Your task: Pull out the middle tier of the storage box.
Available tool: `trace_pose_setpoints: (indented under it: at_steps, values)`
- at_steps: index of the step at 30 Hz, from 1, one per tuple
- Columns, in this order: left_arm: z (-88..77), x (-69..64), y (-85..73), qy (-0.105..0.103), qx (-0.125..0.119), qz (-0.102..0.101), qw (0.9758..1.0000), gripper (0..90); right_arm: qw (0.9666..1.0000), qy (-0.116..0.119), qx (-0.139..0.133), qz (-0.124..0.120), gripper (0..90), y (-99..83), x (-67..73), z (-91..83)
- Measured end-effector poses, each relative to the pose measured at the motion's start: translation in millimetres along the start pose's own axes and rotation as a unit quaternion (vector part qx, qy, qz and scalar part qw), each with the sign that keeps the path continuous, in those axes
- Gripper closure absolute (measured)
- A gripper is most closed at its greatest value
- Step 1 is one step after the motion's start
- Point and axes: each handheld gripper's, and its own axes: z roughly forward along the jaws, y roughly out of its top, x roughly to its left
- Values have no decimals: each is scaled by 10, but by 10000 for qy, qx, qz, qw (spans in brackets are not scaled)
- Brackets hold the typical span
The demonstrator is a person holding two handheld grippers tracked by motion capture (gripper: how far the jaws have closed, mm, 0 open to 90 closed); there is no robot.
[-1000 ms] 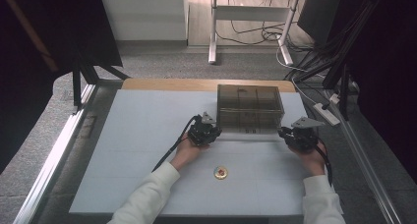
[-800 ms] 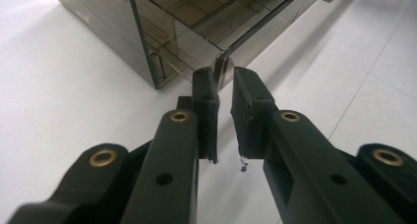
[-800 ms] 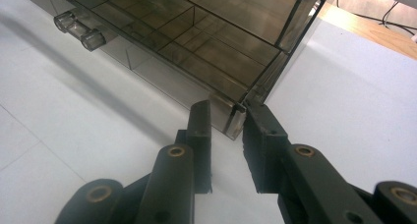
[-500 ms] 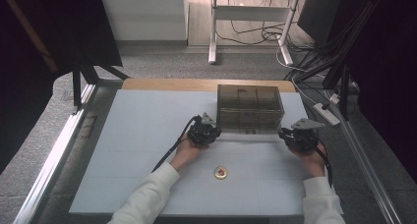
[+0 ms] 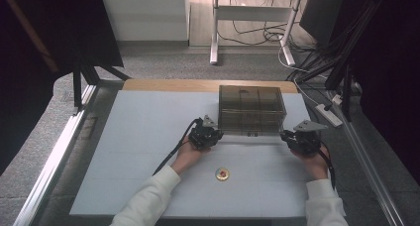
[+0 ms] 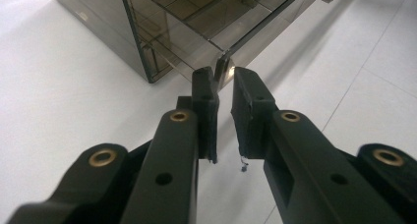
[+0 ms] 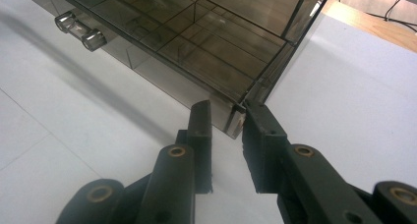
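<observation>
From the high view, a smoky see-through box [image 5: 251, 107] is sitting on the white table [image 5: 148, 137], toward its far edge. The left gripper [image 5: 218, 134] is resting at the box's near left corner and the right gripper [image 5: 286, 135] at its near right corner. A small round gold disc [image 5: 222, 174] is lying in front of the box, well apart from it and between the person's two hands. Nothing has shifted over the last second. Both hands are staying where they were, and the box and disc are sitting just as before. By my reading, the person is pausing with the box braced at both corners and is not yet moving it.

In the left gripper view, the left gripper [image 6: 223, 79] is keeping its jaws narrow. The box [image 6: 196, 17] is putting its upright corner edge right between the tips, so the jaws are pinching that corner.

In the right gripper view, the right gripper [image 7: 226, 113] is also holding its jaws narrow around a corner of the box [image 7: 196, 37]. One tip is touching the edge while a thin gap seems to remain on the other side, so I cannot tell whether it is truly clamping. A clear handle [image 7: 78, 31] is sticking out of the box's front, off to the side of the jaws.
</observation>
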Motion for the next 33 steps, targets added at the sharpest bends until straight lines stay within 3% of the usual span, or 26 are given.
trace_pose_setpoints:
  at_steps: [33]
  values:
    - [-27,-41,-38,-29,53,66,10000,791,10000,21,38,-24,747,-41,50,-52]
